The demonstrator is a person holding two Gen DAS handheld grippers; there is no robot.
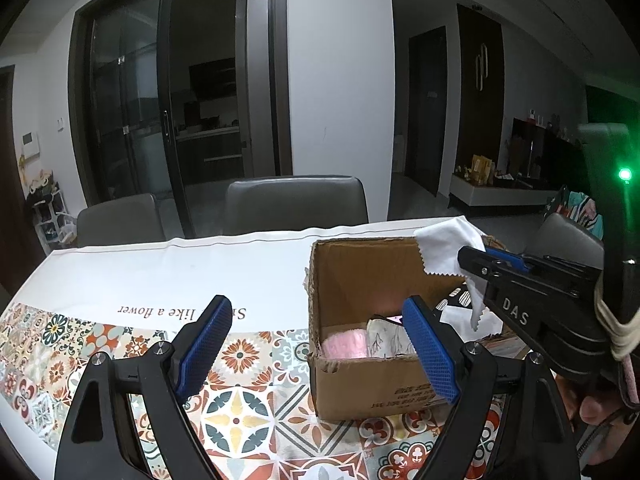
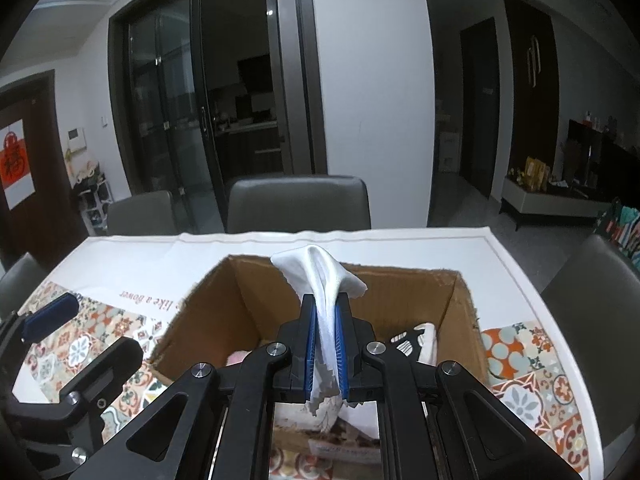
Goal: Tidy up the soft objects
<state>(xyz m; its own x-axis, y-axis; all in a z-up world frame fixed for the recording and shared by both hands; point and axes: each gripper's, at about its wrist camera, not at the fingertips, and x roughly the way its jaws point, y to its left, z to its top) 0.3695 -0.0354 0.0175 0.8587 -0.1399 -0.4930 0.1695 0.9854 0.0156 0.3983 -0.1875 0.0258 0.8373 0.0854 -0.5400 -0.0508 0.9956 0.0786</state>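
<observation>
Right gripper (image 2: 324,320) clamped tight on the white cloth (image 2: 320,276) above the cardboard box (image 2: 460,300) near the table's right edge, pink and patterned pieces already inside, left gripper (image 1: 320,356) wide open, empty

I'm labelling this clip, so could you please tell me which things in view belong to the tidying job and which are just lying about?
Part of the job:
- white cloth, clamped in the right hand-held gripper
- cardboard box
- pink fluffy item and patterned fabric inside the box

Just lying about:
- grey chairs
- patterned tablecloth
</observation>
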